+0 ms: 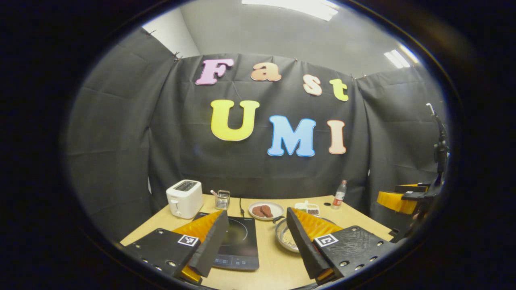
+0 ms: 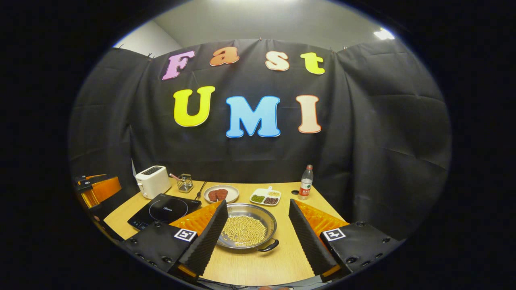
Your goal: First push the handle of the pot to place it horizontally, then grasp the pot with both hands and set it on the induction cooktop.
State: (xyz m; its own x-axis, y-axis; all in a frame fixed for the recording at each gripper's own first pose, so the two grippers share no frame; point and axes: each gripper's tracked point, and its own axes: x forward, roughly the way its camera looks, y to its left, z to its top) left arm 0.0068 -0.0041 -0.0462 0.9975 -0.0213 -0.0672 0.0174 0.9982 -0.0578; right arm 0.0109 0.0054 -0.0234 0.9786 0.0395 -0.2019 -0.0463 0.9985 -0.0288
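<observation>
Taking the round steel pot [image 2: 246, 228] of pale beans as the landmark on the wooden table [image 2: 258, 266]: to its left, past the white toaster [image 2: 152, 181], lies the flat black induction cooktop [image 2: 163, 210], which stands bare. The left gripper [image 1: 254, 241] hovers spread wide and holds nothing, with the cooktop and the pot's rim beyond its fingers. The right gripper [image 2: 254, 235] hangs just as wide apart around the pot's near side without touching it, and the dark handle [image 2: 269, 245] points toward the near right, so I judge nothing is done yet: pushing, grasping and setting down all remain.
</observation>
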